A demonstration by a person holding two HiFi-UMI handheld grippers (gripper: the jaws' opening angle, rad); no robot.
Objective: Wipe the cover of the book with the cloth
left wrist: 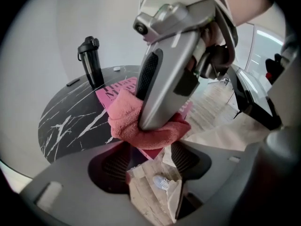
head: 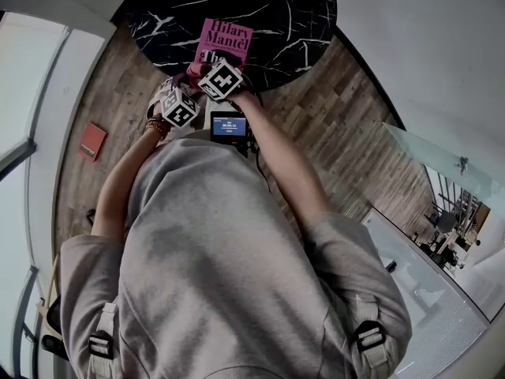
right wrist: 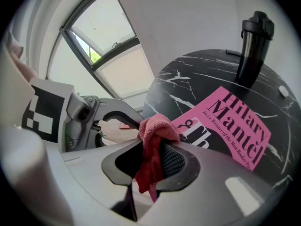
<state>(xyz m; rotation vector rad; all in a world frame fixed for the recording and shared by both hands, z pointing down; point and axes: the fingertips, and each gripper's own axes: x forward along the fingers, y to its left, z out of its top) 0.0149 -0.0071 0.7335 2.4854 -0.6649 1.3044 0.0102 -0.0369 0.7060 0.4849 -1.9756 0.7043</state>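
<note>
- Two grippers are crowded at the near rim of the round black marble-patterned table (head: 292,14), both over the same end of the pink paperback book (head: 225,39).
- My right gripper (right wrist: 151,160) has its jaws pinched together on the pinkish-red terry cloth (right wrist: 157,131). One tail of it hangs down between the pads, and a bunched wad sticks out in front.
- From the left gripper view, that wad sits on the book's near corner with the right gripper's silver body bearing down on it.
- My left gripper (left wrist: 150,161) has its jaws spread wide and clamped on nothing. The book's near corner pokes into the gap, and I see neither pad touching it.
- That corner appears to stick out past the table's rim, with the wood-plank floor (head: 339,133) showing below it.
- The book lies flat, cover up, angled across the near part of the tabletop. Most of the cover, beyond the cloth, is uncovered.
- A tall black lidded flask (right wrist: 254,41) stands upright near the far rim, well apart from the book.
- Bare marble lies on both sides of the book and between it and the flask.
- A red flat square thing (head: 92,141) lies on the floor to my left, well apart from the table.
</note>
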